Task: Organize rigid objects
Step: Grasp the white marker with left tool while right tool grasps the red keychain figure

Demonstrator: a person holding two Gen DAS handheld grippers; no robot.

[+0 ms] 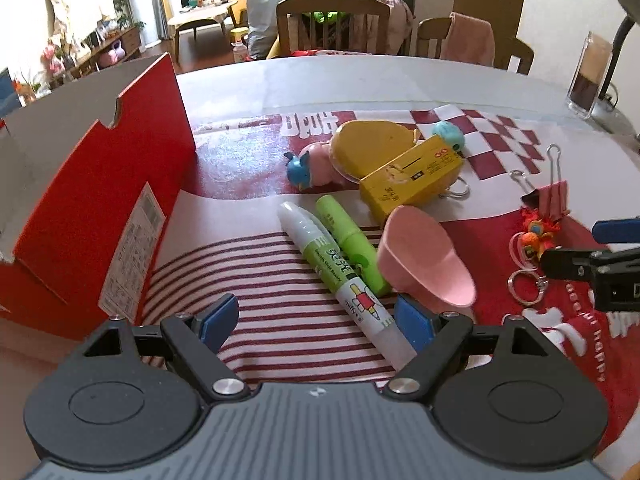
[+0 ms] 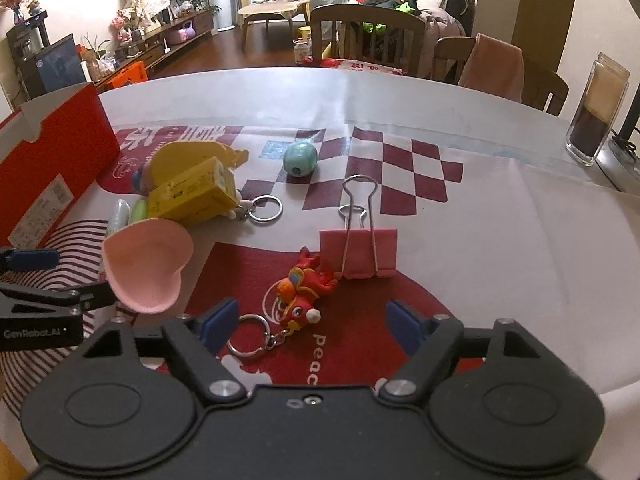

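Observation:
My left gripper (image 1: 316, 322) is open, low over the striped cloth, with the clear end of a white and green marker (image 1: 340, 268) between its pads. A green highlighter (image 1: 352, 244) lies beside it and a pink scoop (image 1: 424, 256) to the right. A yellow box (image 1: 412, 174), a yellow toy (image 1: 372, 142), a pink and blue figurine (image 1: 308, 168) and a teal ball (image 1: 450, 136) lie beyond. My right gripper (image 2: 310, 322) is open over a red dragon keychain (image 2: 302, 294). A pink binder clip (image 2: 360, 250) stands just beyond it.
An open red cardboard box (image 1: 100, 200) stands at the left, also seen in the right wrist view (image 2: 52, 160). A clear container (image 2: 596, 112) stands at the far right. Chairs (image 2: 368, 40) line the table's far edge.

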